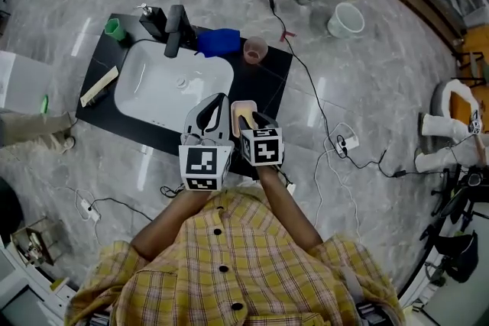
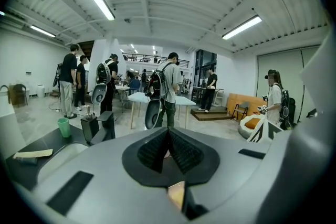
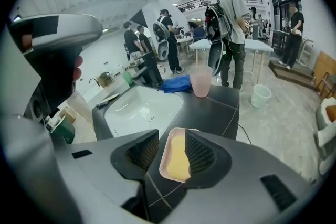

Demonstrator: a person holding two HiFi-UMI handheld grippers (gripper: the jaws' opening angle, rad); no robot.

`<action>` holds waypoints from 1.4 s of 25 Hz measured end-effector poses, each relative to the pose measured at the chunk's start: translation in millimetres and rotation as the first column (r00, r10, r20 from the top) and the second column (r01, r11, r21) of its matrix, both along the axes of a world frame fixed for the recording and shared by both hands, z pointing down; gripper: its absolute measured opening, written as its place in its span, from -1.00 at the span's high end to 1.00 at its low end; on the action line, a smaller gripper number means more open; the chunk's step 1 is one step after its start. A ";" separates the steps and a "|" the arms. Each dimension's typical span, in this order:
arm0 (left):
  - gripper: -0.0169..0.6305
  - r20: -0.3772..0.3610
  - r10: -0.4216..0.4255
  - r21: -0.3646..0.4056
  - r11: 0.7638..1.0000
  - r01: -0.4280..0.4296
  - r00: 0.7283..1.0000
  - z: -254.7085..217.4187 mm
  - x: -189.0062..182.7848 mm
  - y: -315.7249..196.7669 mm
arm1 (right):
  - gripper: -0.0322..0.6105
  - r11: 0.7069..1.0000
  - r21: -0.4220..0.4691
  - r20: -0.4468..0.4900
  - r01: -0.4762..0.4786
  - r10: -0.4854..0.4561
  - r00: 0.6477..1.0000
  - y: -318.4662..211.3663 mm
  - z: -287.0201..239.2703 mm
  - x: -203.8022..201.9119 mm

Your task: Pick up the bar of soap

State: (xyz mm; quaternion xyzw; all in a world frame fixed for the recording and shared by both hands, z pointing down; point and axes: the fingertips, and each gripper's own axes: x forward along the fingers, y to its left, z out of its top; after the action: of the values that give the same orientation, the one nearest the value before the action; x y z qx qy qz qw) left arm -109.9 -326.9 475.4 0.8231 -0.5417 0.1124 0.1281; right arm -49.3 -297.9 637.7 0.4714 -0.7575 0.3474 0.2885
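While poising the right tool [image 3: 170, 140], jaws apart, over the bar of soap [image 3: 178, 164] near the worktop's [image 1: 269, 80] front edge: approach step. Next, lower astride, squeeze; left tool [image 2: 168, 132] closed.

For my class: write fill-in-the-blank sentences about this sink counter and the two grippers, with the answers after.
The soap lies in a ___ dish. The right gripper hangs over the soap with its jaws ___. The left gripper has its jaws ___. Beside the pink cup lies a ___ cloth.
Missing words: pink; open; shut; blue.
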 end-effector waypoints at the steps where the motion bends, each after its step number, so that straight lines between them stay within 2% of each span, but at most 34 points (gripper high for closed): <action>1: 0.91 -0.004 0.006 -0.008 1.000 -0.006 1.000 2.9 0.1 -2.7 | 0.42 1.000 -0.023 0.011 -0.005 0.005 1.000 -0.4 8.1 -0.8; 4: 0.91 -0.008 0.018 -0.026 0.999 -0.018 1.000 9.6 -0.9 -10.2 | 0.29 0.995 -0.099 0.033 -0.019 0.022 0.999 0.2 32.3 -1.7; 7: 0.91 -0.007 0.028 -0.046 0.999 -0.028 1.000 16.3 -1.7 -17.3 | 0.25 0.990 -0.140 0.002 -0.025 0.026 1.000 -1.1 49.4 0.0; 11: 0.91 -0.013 0.039 -0.065 0.997 -0.040 0.999 22.8 -1.2 -26.2 | 0.22 0.985 -0.170 -0.047 -0.016 0.009 0.999 -5.8 66.1 1.6; 16: 0.91 -0.016 0.047 -0.091 0.995 -0.048 0.999 30.7 -1.2 -35.6 | 0.22 0.975 -0.221 -0.066 -0.015 0.001 0.998 -5.3 83.2 0.6; 30: 0.91 -0.027 0.060 -0.122 0.990 -0.063 0.998 47.7 -8.5 -54.4 | 0.22 0.954 -0.295 -0.213 -0.053 -0.011 0.977 -11.5 108.7 -8.0; 35: 0.91 -0.032 0.069 -0.129 0.989 -0.072 0.997 49.0 -8.5 -58.9 | 0.22 0.950 -0.307 -0.228 -0.062 -0.011 0.974 -14.8 109.5 -8.3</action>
State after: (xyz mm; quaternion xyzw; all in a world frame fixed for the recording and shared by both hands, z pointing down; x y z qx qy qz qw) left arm -118.5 -385.8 524.4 0.8331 -0.5020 0.1404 0.1849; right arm -57.5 -312.7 747.2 0.4664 -0.6490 0.4102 0.4394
